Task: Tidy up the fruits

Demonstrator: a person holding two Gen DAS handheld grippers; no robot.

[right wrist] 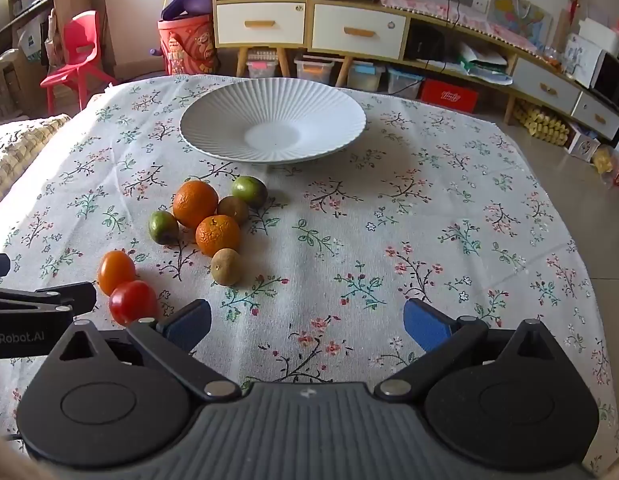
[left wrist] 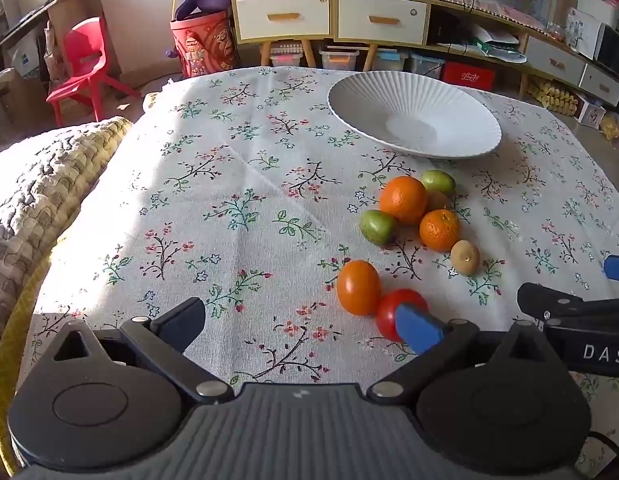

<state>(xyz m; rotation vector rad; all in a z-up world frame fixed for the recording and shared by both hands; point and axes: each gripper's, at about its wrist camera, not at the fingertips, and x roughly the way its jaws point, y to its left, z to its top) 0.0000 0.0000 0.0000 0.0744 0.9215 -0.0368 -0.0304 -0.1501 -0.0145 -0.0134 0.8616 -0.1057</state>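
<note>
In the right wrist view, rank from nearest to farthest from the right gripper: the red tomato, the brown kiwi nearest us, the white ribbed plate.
1. Brown kiwi, just ahead-left of the right gripper, whose jaws are open.
2. Red tomato, further left.
3. White ribbed plate, far end of the table.

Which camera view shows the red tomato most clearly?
The right wrist view: the red tomato shows almost whole beside the orange tomato. In the left wrist view, the left gripper covers part of it with one blue pad.
</note>
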